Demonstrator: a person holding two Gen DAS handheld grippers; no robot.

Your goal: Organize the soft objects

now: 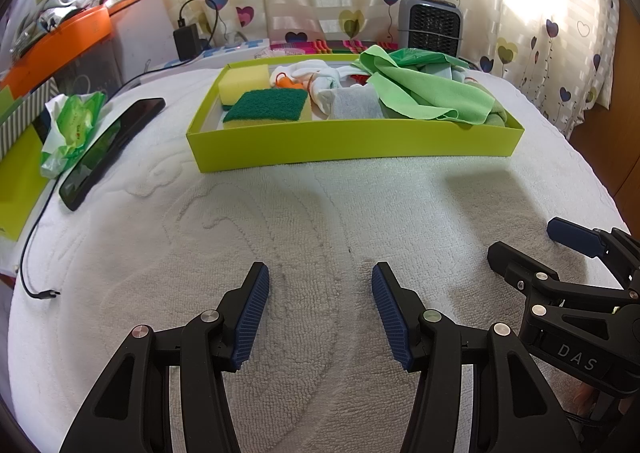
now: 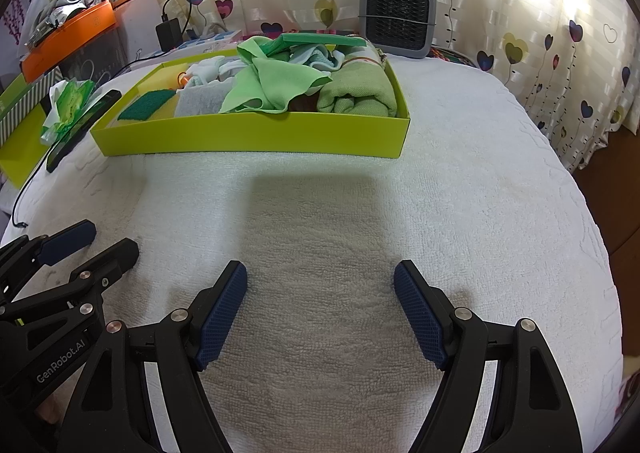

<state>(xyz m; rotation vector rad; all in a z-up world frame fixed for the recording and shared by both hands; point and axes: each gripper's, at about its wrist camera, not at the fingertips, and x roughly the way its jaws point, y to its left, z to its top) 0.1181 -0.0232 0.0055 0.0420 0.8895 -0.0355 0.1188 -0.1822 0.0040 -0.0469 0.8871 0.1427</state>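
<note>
Clearly the soft things sit together in the shallow yellow-green box [image 1: 352, 145], which lies toward the far edge of the towel-covered table [image 1: 320, 233], well apart from both tools. The left hand-held gripper [image 1: 320, 313] hovers near the table's near edge with its jaws spread wide and nothing between them; the right hand-held gripper [image 2: 320, 313] beside it is likewise wide apart and empty.

At the box's left end lie two sponges: a plain yellow sponge [image 1: 244, 80] against the far wall and a green-topped scouring sponge [image 1: 268, 107] just in front of it. Both should be very light and springy; they will squash under the pads, so I would pinch one across its short sides, with enough squeeze to hold but not fold it. The rough green face ought to grip well.

In the middle lie white socks [image 1: 316, 81] and a grey cloth [image 1: 354, 105], and over the right end sprawls a light green cloth [image 1: 428, 93]. These are limp and light, likely to drape, drag and catch neighbours when lifted. A raised fold or bunched ridge is the best place to pinch, rather than a flat layer. In the right wrist view a rolled green towel [image 2: 356, 93] fills the right end of the box; it looks bulkier, and would be best taken across the roll.
</note>
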